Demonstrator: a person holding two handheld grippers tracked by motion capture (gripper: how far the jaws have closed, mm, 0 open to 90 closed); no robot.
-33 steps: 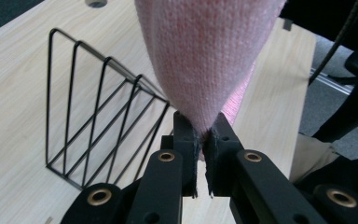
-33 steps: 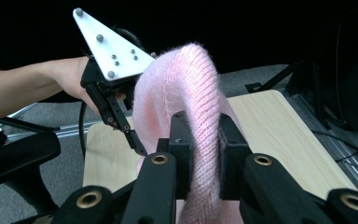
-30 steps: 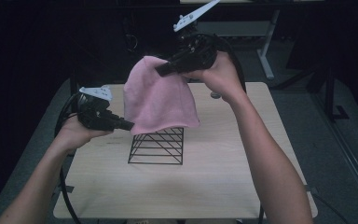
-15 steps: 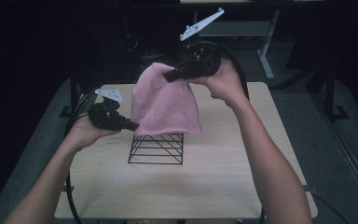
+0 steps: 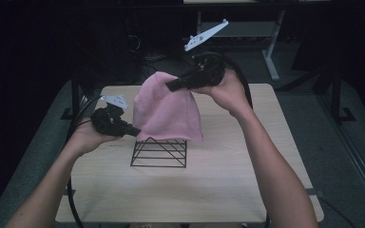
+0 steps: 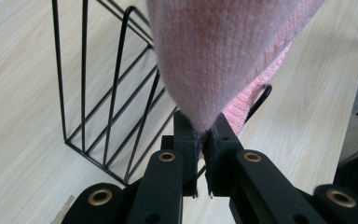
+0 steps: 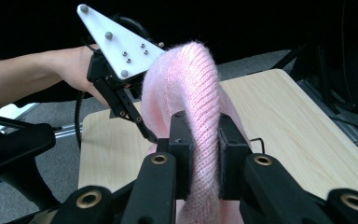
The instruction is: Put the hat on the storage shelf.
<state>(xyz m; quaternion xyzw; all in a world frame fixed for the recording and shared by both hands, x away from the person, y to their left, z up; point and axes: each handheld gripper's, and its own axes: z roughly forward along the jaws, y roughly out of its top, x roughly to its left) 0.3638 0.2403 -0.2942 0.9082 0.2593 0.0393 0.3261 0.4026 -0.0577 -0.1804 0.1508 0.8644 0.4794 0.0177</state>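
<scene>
Both hand-held grippers are pinching the pink cloth (image 5: pixel 167 110): the right hand-held gripper (image 5: pixel 170 87) up high, the left hand-held gripper (image 5: pixel 136 131) down low, hanging it just above the wire rack (image 5: pixel 159 152).

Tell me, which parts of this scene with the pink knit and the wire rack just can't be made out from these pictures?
- Wire rack: its top, in the high view, is covered by the hanging pink knit.
- Left gripper: its jaw tips, in the high view, are buried in the knit's edge.
- Right gripper: in the right gripper view, the knit bulges over its tips.
- What garment the knit is: too bunched to tell.
</scene>
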